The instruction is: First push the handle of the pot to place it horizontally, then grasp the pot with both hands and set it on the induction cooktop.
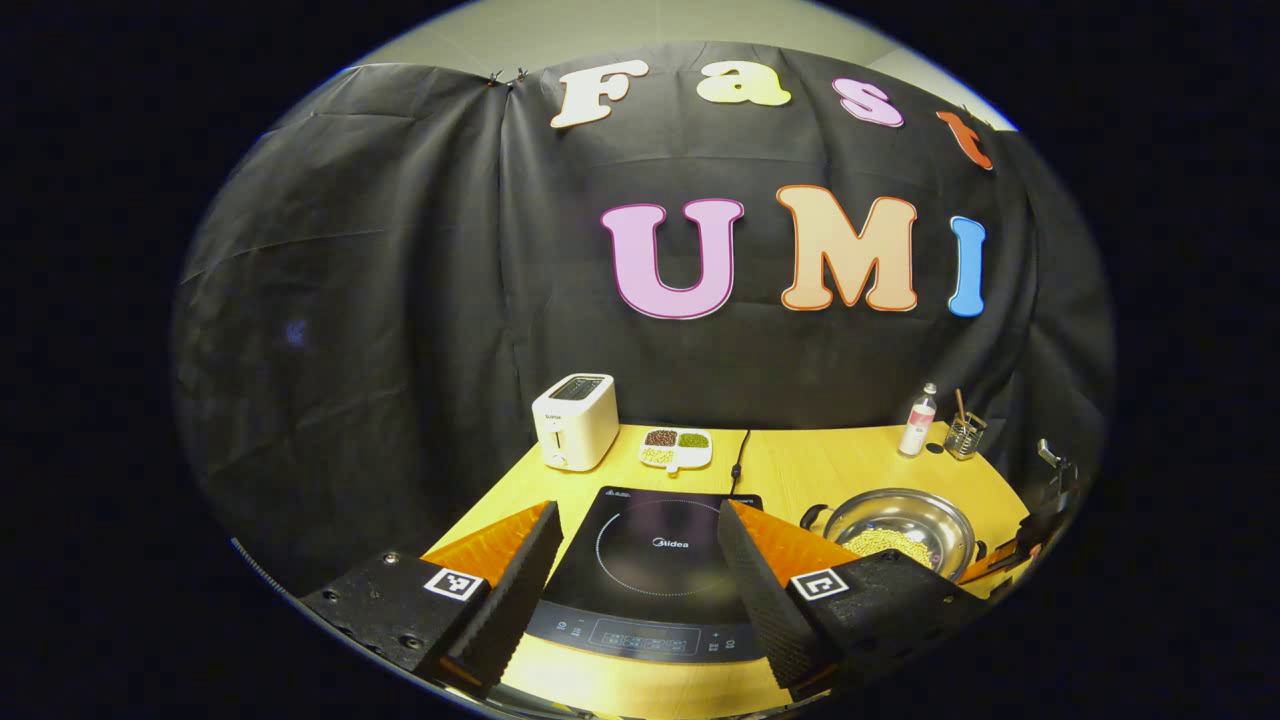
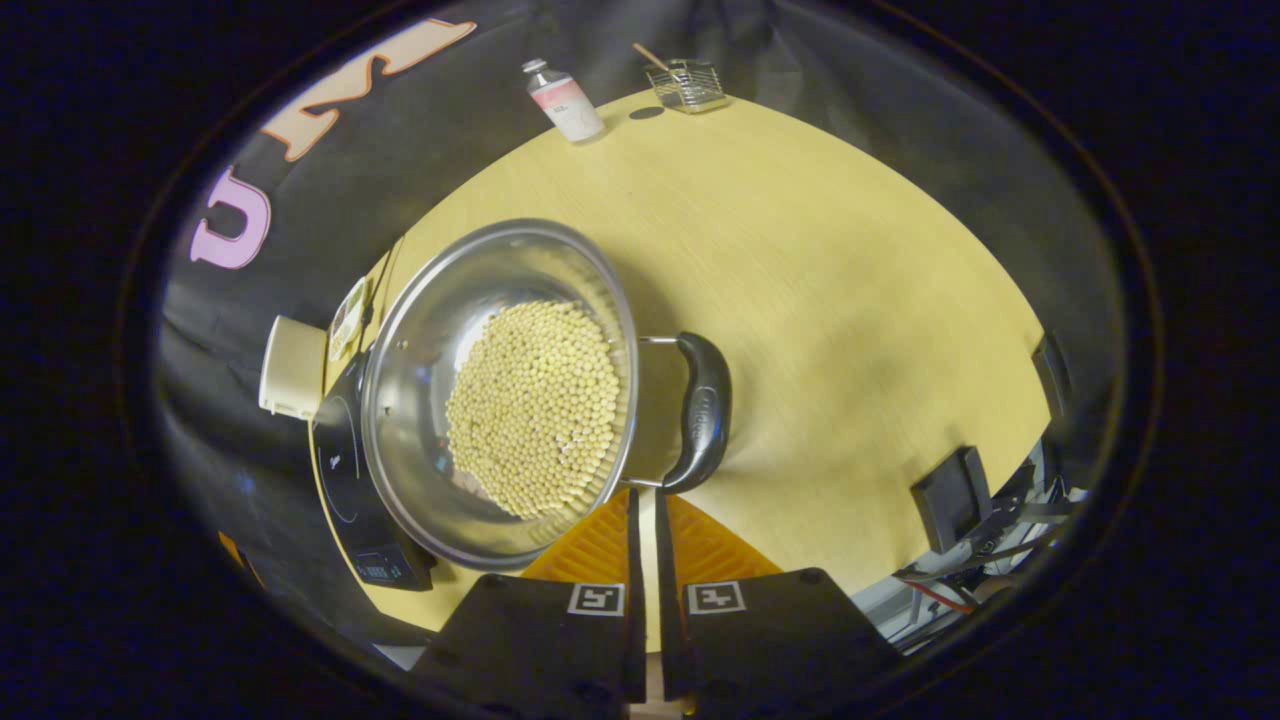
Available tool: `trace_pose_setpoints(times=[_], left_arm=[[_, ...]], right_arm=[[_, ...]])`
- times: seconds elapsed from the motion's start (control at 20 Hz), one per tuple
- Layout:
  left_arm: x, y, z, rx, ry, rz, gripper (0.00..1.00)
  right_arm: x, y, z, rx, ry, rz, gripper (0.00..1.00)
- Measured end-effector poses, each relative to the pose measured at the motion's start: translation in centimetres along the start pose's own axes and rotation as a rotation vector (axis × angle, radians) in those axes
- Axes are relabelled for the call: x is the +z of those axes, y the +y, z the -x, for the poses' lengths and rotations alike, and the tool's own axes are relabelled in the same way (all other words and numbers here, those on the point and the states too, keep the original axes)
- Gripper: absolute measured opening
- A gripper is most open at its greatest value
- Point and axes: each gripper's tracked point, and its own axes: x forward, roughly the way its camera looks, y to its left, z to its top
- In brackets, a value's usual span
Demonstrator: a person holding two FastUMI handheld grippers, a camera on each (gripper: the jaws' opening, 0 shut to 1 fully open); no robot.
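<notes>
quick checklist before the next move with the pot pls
1. Pot on the table, off the induction cooktop: ok, it stands beside the cooktop, not yet moved.
2. Cooktop surface free to take the pot: ok, nothing lies on it in the left gripper view.
3. Right tongs near the pot's handle: ok, nearly closed, tips just short of the handle's end.
4. Right tongs touching the handle: cannot tell.
5. Left tongs ready: ok, open, hovering over the cooktop, holding nothing.
6. Contents: pot holds beans, so keep it level: ok for now.
</notes>
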Motion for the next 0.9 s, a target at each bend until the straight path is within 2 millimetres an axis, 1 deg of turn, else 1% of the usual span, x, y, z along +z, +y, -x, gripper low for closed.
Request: trace_pose_setpoints(times=[0.05,0.1,0.15,0.25,0.3,0.35,0.45,0.6,0.65,0.7,0.75,0.8,0.85,0.9], left_arm=[[0.0,-0.5,-0.1,0.004,0.006,-0.001,0.94],[0.0,-1.0,-0.3,0.007,0.01,0.0,0.96],[0.2,-1.6,-0.4,0.012,0.015,0.004,0.94],[0.5,-2.6,-0.7,0.024,0.022,0.029,0.94],[0.7,-3.5,-0.9,0.023,0.026,0.043,0.96],[0.8,-4.1,-1.1,0.028,0.03,0.053,0.94],[1.2,-5.0,-1.5,0.045,0.026,0.065,0.94],[1.7,-6.3,-1.7,0.072,0.022,0.058,0.94],[1.8,-6.6,-1.8,0.081,0.022,0.055,0.96],[1.9,-7.0,-1.9,0.089,0.021,0.056,0.96],[1.9,-7.4,-1.8,0.096,0.021,0.059,0.96],[1.9,-7.8,-1.8,0.103,0.02,0.063,0.96],[1.7,-8.1,-1.8,0.109,0.023,0.067,0.96],[1.5,-8.5,-1.8,0.113,0.028,0.071,0.96]], right_arm=[[0.7,-0.1,-0.1,0.002,0.006,0.001,0.0],[1.2,-0.1,-0.3,0.006,0.013,0.006,0.0],[1.8,-0.1,-0.5,0.011,0.021,0.012,0.08],[2.9,-0.2,-0.7,0.023,0.045,0.019,0.08],[3.3,-0.3,-0.7,0.03,0.056,0.022,0.08],[3.8,-0.3,-0.9,0.039,0.064,0.03,0.08],[4.8,-0.6,-1.0,0.059,0.084,0.037,0.08],[6.3,-0.5,-1.4,0.087,0.104,0.048,0.07],[6.7,-0.5,-1.5,0.094,0.11,0.056,0.07],[7.1,-0.7,-1.7,0.093,0.111,0.069,0.07],[7.6,-0.9,-1.9,0.095,0.113,0.08,0.1],[8.0,-0.9,-1.7,0.104,0.12,0.078,0.0],[8.5,-0.8,-1.6,0.117,0.125,0.072,0.1],[8.7,-0.7,-1.6,0.128,0.12,0.067,0.0]])
